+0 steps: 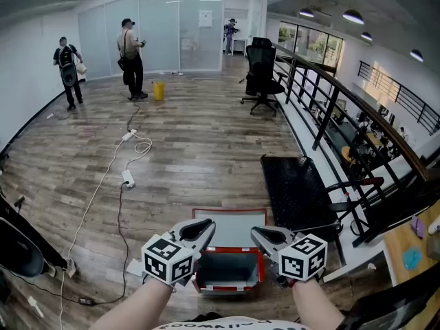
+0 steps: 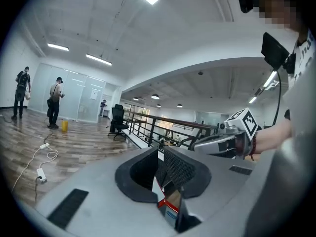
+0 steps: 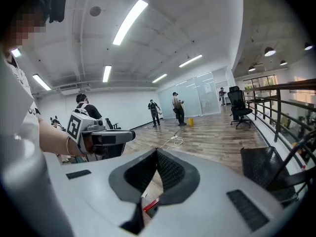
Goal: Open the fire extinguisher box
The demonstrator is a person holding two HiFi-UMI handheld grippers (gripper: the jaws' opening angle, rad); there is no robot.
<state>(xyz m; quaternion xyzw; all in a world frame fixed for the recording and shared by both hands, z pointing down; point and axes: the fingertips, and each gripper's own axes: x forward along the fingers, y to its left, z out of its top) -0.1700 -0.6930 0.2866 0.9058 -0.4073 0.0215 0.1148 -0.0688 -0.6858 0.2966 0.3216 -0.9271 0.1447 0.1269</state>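
The fire extinguisher box (image 1: pixel 227 268) is a red case lying on the wood floor right below me. Its pale lid (image 1: pixel 230 225) stands swung back and the dark inside shows. My left gripper (image 1: pixel 206 227) hovers over the box's left edge and my right gripper (image 1: pixel 258 234) over its right edge, both above it and touching nothing. In the left gripper view the left gripper (image 2: pixel 159 152) has its jaws together, with a sliver of red box (image 2: pixel 165 205) below them. In the right gripper view the right gripper (image 3: pixel 157 152) is shut and empty, with the box's red edge (image 3: pixel 152 205) beneath.
A black mat (image 1: pixel 295 191) lies right of the box beside a black railing (image 1: pixel 330 95). White cables and power strips (image 1: pixel 128 177) trail across the floor at left. An office chair (image 1: pixel 262 74) and two people (image 1: pixel 130 57) stand far back. Dark equipment (image 1: pixel 20 246) sits at the left edge.
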